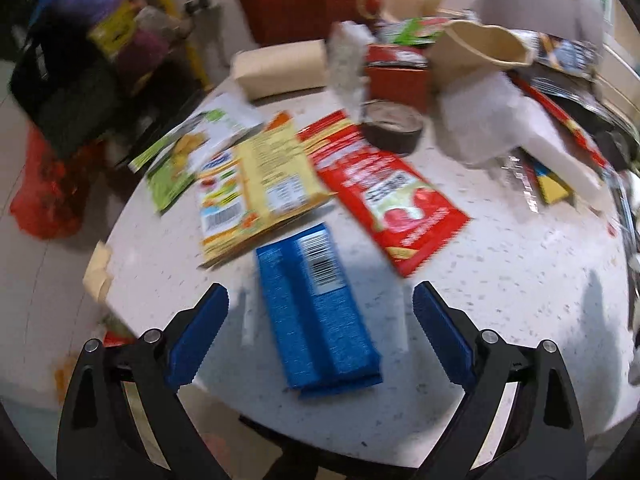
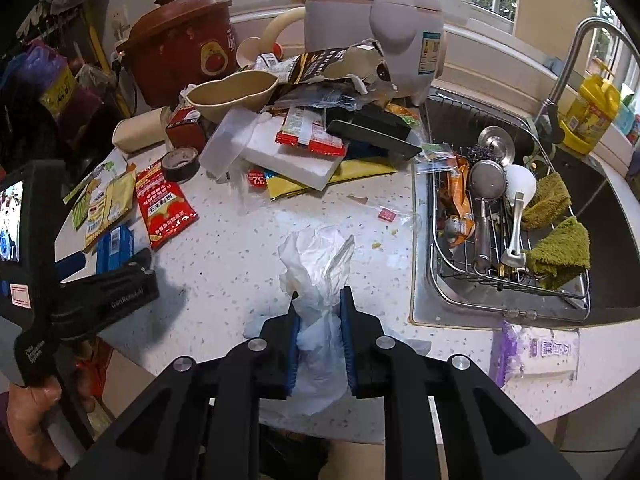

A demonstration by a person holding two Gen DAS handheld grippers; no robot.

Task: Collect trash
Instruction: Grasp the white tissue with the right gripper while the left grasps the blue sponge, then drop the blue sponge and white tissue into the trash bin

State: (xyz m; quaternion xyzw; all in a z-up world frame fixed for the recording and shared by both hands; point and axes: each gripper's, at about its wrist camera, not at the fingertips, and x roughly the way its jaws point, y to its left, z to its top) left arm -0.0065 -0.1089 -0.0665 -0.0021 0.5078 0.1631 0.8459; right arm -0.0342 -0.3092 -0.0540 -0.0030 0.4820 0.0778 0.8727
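My left gripper is open, its blue pads on either side of a blue wrapper that lies flat on the speckled counter. Beyond it lie a yellow packet, a red packet and a green packet. My right gripper is shut on a white plastic bag, whose bunched top sticks up past the fingertips. In the right wrist view the left gripper sits at the left over the blue wrapper, beside the red packet.
A heap of wrappers, foam board and a beige bowl fills the counter's back. A tape roll, a red cooker and a white rice cooker stand there. A sink with a dish rack lies right.
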